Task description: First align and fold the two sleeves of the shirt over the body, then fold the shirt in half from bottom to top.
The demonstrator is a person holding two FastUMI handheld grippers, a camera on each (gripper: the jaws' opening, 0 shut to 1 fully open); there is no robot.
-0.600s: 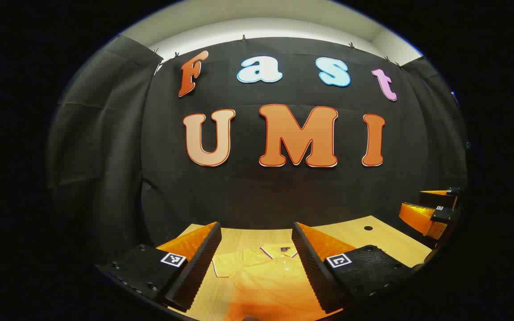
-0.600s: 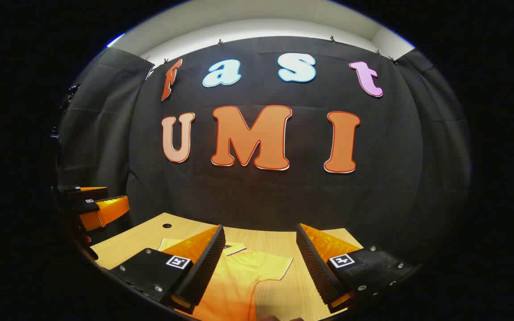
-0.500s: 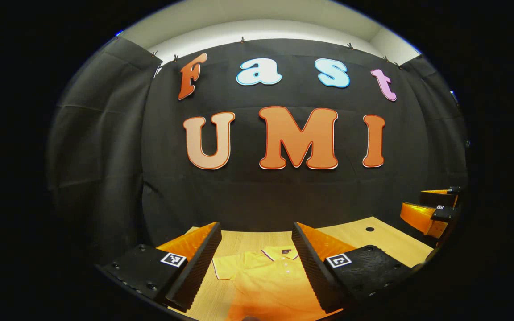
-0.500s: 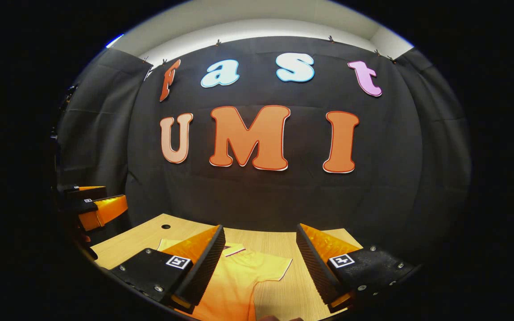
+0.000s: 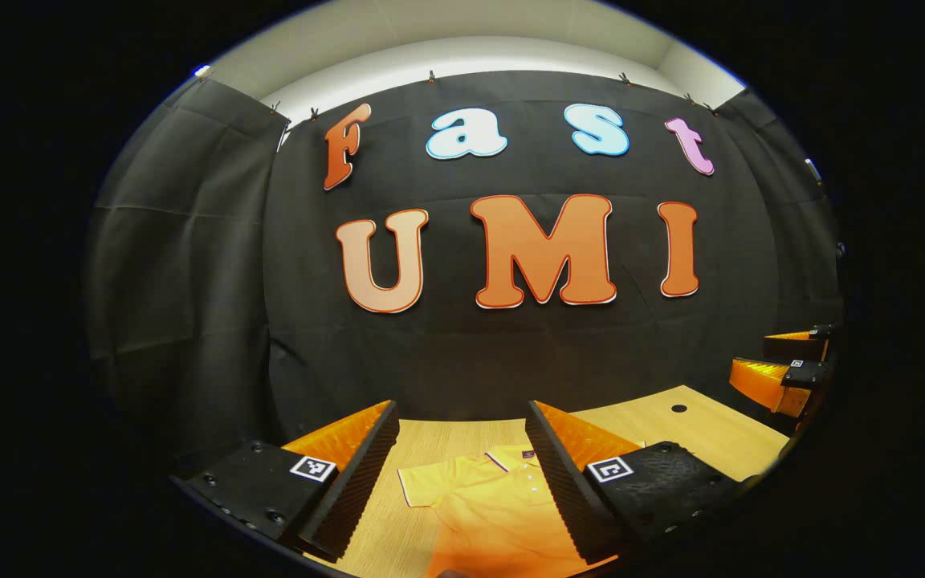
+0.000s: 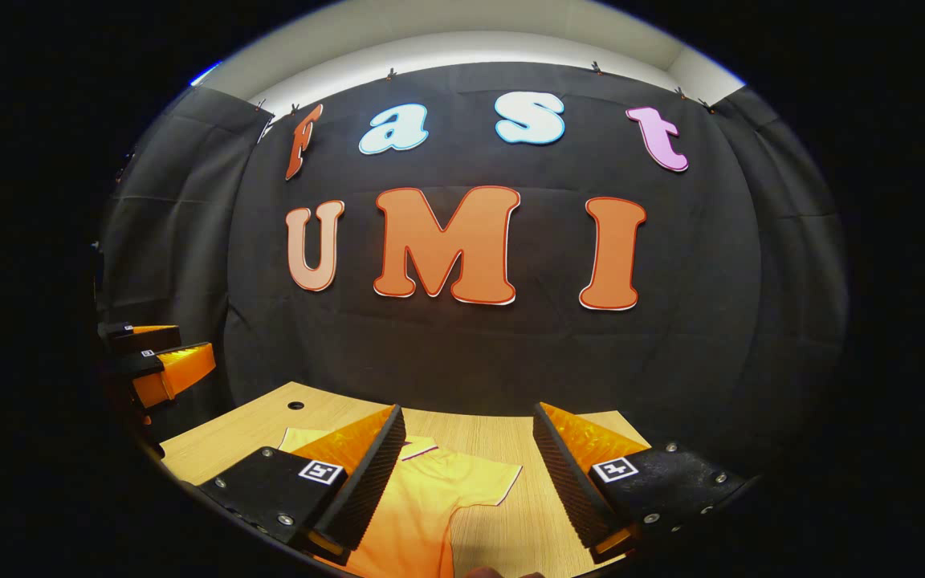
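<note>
Left hand-held gripper [image 5: 462, 474] spread wide, holding nothing, raised over yellow shirt [image 5: 495, 506]. Right hand-held gripper [image 6: 466, 474] likewise agape and empty above shirt's short sleeve [image 6: 478, 482]. Shirt lying flat on pale wood-grain surface [image 5: 711, 437], collar toward wall; ribbed finger pads [image 5: 350, 482].

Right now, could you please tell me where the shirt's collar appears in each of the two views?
Left gripper view: the collar sits low, just right of centre, against the inner edge of this gripper's right-hand finger.
Right gripper view: the collar sits low, left of centre, partly behind this gripper's left-hand finger.
Shared landmark: the round hole in the table.
</note>
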